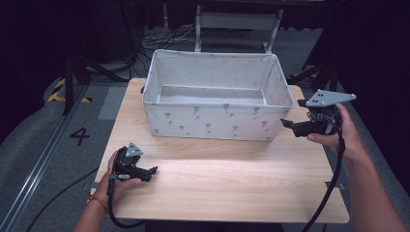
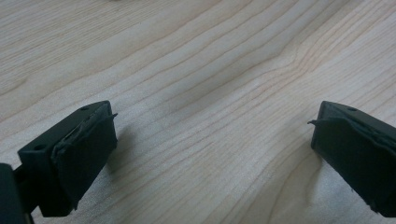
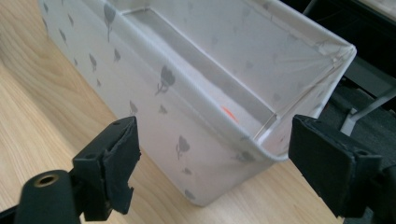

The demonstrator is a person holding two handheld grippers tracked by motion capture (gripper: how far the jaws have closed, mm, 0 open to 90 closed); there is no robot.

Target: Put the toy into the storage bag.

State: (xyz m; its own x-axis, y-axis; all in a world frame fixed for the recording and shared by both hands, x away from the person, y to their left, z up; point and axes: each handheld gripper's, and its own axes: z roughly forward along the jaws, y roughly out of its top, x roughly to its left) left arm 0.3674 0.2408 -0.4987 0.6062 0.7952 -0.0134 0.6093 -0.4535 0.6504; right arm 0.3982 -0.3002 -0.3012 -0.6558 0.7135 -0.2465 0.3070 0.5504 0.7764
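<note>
Fabric bin [image 1: 212, 121] on table [image 1: 232, 188]; right gripper [image 1: 288, 124] beside its corner, jaws apart, empty; left gripper [image 1: 153, 170] on table, jaws apart.

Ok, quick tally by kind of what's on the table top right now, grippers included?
Fabric bins, white with grey print: 1, the bin at the far side of the table.
Grippers, black: 2, the left gripper low over the wood, jaws open, and the right gripper at the bin's right corner, jaws open.
Small orange spot inside the bin: 1, too small to identify.
Total: 4
</note>
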